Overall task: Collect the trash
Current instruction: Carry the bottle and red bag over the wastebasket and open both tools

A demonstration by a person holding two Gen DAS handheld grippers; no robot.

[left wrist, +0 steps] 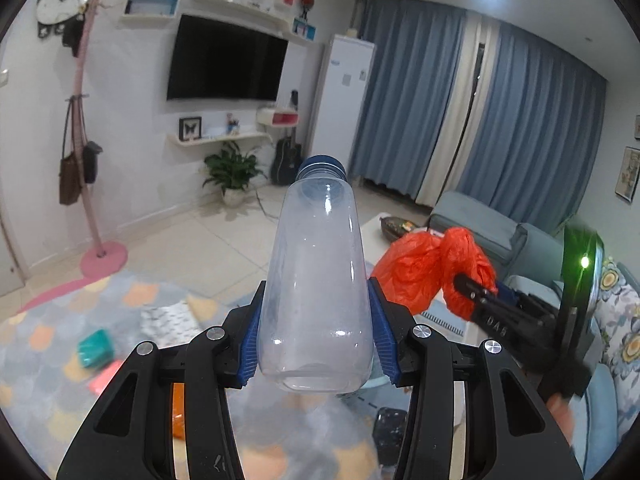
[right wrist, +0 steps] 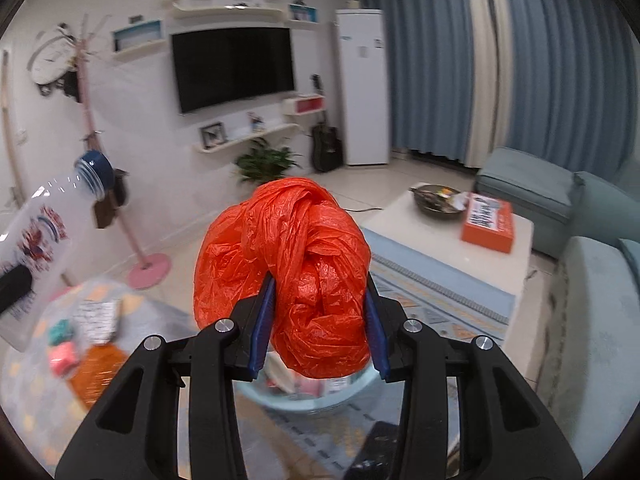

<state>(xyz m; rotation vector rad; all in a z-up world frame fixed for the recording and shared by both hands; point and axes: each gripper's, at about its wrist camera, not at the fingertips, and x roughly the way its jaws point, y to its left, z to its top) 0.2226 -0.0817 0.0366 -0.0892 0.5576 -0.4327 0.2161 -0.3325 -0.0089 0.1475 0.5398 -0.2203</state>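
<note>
The left claw (left wrist: 316, 336) is clamped on a clear bottle (left wrist: 318, 280), held up over the rug (left wrist: 48, 320); the right claw (right wrist: 320, 320) squeezes an orange bag (right wrist: 288, 260) above a basin (right wrist: 308, 400).

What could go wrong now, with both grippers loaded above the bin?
1. The clear plastic bottle with the blue cap is pinched near its smooth base by the left gripper; it might slip or tip out.
2. The crumpled orange plastic bag bulges beyond the right gripper, so part may snag on release.
3. The pale blue round bin below looks fairly full; drops could bounce onto the patterned rug.
</note>
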